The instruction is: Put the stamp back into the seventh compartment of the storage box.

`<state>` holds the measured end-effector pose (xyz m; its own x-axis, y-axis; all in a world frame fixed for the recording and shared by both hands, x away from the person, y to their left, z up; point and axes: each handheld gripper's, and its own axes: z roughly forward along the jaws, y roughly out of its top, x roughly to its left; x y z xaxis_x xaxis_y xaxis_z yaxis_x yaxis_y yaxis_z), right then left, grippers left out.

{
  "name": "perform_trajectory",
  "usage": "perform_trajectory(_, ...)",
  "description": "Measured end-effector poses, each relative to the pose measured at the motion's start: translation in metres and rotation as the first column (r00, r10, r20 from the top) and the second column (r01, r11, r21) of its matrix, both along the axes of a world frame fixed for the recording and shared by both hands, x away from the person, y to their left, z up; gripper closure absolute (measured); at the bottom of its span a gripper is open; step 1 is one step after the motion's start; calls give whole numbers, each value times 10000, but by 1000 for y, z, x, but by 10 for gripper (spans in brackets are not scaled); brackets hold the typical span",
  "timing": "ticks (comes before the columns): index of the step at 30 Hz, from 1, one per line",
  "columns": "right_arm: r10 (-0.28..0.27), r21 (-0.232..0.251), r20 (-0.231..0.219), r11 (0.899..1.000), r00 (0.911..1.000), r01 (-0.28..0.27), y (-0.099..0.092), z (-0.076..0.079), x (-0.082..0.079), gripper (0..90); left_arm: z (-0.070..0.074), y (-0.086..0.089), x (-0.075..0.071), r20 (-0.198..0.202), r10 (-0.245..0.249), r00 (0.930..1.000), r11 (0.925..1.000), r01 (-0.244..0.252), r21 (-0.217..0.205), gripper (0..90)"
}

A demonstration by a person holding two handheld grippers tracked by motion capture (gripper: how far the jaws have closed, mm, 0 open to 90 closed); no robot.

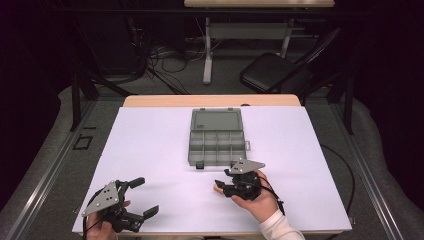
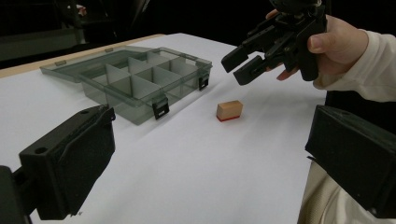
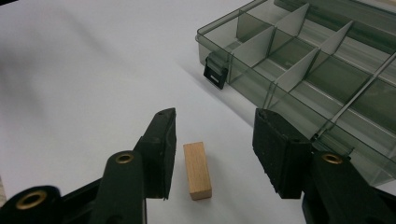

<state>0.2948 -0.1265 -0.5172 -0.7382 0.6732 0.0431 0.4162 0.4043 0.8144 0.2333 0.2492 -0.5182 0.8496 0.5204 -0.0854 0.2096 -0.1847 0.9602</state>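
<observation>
Jaws of the right gripper (image 3: 212, 154) stood apart over the block (image 3: 197, 170), not touching it, beside the box (image 1: 216, 137); the left gripper (image 1: 140, 197) hung open.

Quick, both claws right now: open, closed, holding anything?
Left claw: open, empty, resting over the table.
Right claw: open, holding nothing; the wooden block lies on the table between its jaws, ungripped.

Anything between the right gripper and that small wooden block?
Nothing visible. The right gripper hangs over the small wooden block, which lies on the white table between its open fingers, untouched.
</observation>
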Motion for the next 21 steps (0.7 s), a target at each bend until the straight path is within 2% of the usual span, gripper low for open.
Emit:
perform_trajectory(11,142,-41,-164,9999,9998,-143,3,-5,3,501,0,0,0,16,-12,10000,10000,12,-24,11)
perform_trajectory(21,424,-372,-274,9984,9987,-434,8,-11,4,537,0,0,0,11,-40,10000,10000,40,7,12)
